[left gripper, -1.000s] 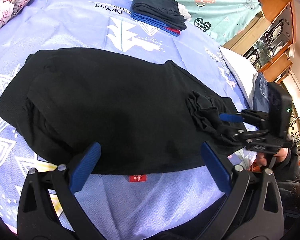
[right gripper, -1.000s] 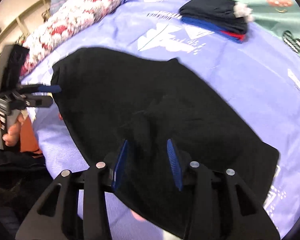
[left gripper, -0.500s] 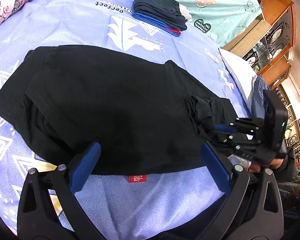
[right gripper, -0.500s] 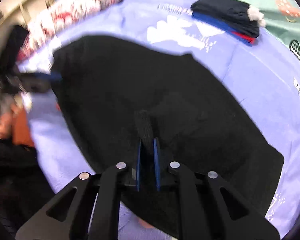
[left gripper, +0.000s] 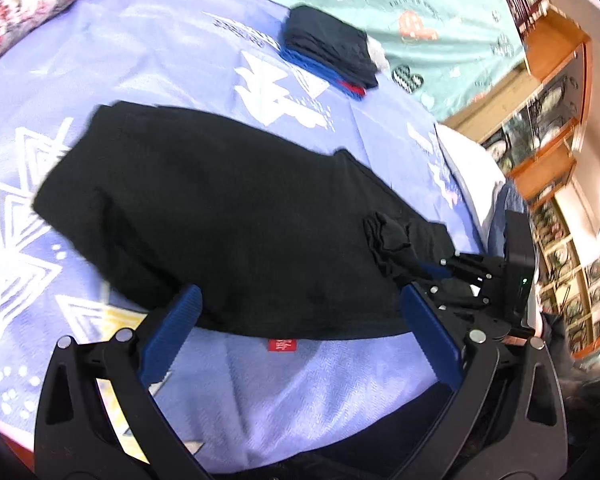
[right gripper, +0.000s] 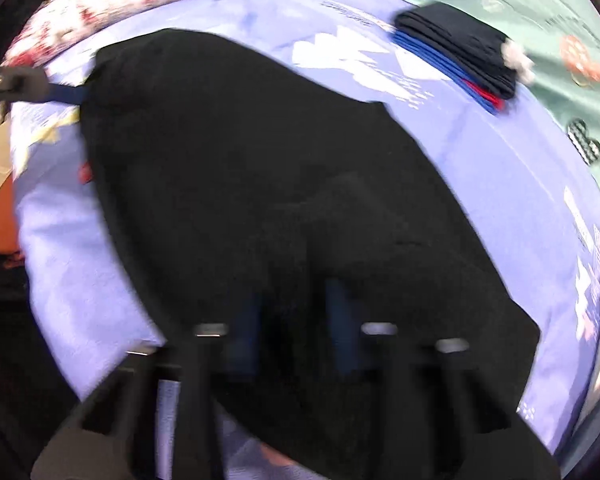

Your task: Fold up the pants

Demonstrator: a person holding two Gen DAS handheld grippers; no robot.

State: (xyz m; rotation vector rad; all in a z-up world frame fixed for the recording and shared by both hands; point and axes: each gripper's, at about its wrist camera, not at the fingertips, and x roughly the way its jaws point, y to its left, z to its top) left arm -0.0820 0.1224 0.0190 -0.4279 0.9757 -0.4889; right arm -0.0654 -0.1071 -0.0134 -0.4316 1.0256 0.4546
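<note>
**Two grippers at the near edge of black pants**

One pair of black pants [left gripper: 220,216] lies flat across a lilac bedsheet [left gripper: 148,52], a red tag [left gripper: 283,345] at its near hem. The right gripper [left gripper: 428,270] pinches a bunched fold of the fabric, its jaws easing apart slightly. The left gripper [left gripper: 300,332] stands spread wide over the hem, holding nothing. Folded dark clothes [left gripper: 332,50] sit stacked farther back, a floral bolster [left gripper: 40,0] and wooden shelves [left gripper: 552,128] beyond. The right wrist view is smeared; its blue pads [right gripper: 338,320] barely show.
</note>
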